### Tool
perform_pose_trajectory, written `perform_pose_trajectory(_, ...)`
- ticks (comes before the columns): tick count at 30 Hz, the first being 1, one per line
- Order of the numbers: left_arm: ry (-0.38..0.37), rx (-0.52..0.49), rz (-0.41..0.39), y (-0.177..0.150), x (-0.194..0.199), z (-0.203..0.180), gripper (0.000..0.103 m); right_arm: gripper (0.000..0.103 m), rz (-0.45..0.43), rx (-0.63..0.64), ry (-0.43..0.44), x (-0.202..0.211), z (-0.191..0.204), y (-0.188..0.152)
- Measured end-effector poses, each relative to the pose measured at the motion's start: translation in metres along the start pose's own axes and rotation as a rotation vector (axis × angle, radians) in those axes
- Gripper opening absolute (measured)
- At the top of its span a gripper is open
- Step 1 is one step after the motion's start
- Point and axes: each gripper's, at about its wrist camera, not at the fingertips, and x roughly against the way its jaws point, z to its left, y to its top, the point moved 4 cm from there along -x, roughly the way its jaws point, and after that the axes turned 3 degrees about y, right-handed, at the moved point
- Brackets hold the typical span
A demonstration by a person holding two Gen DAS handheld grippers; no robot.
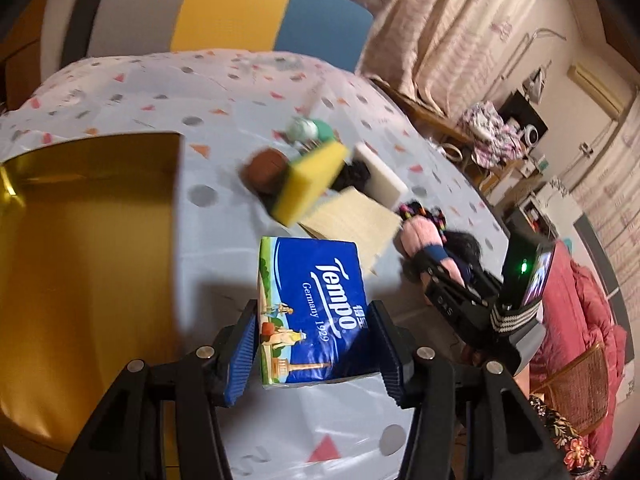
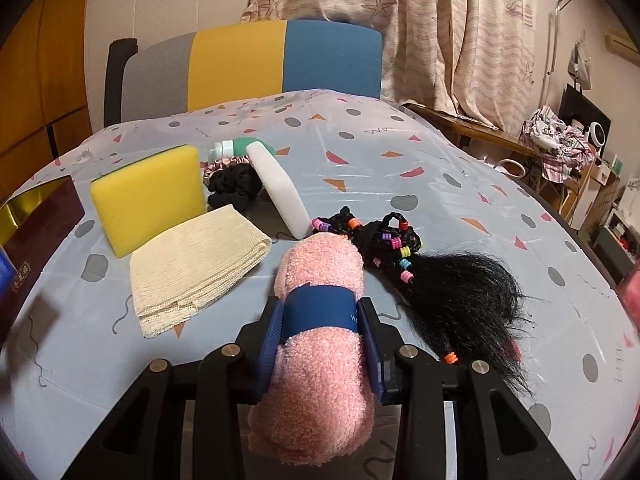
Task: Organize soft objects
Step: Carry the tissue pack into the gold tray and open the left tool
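My left gripper (image 1: 316,344) is shut on a blue Tempo tissue pack (image 1: 310,312) and holds it above the table, just right of an open gold-lined box (image 1: 88,216). My right gripper (image 2: 320,340) is shut on a rolled pink towel (image 2: 320,320) with a blue band; it also shows in the left wrist view (image 1: 424,240). On the table lie a yellow sponge (image 2: 148,196), a folded cream cloth (image 2: 192,268), a white foam block (image 2: 280,192), black scrunchies (image 2: 234,188) and a black braid with coloured beads (image 2: 440,284).
A green-and-white bottle (image 2: 236,148) lies behind the sponge. The box's dark outer wall (image 2: 36,224) stands at the table's left. A grey, yellow and blue chair back (image 2: 248,68) is behind the table (image 2: 400,152). A pink quilt (image 1: 576,312) lies to the right.
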Motion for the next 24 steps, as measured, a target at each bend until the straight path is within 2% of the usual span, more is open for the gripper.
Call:
perform_pose_trajectory(4, 0.041, 0.015, -0.029, 0.016, 0.022, 0.031, 0.054, 0.038, 0.005, -0.007, 0.005, -0.001, -0.001, 0.0)
perform_pose_trajectory(8, 0.125, 0.025, -0.03, 0.034, 0.034, 0.08, 0.054, 0.038, 0.007, -0.001, -0.001, -0.001, -0.001, 0.0)
perform_pose_trajectory(17, 0.321, 0.123, 0.058, 0.063, 0.022, 0.194, 0.054, 0.038, 0.0, 0.011, -0.018, -0.001, 0.002, 0.0)
perform_pose_trajectory(24, 0.445, 0.148, 0.115, 0.075, 0.003, 0.253, 0.054, 0.038, -0.009, 0.007, -0.016, 0.001, 0.001, 0.0)
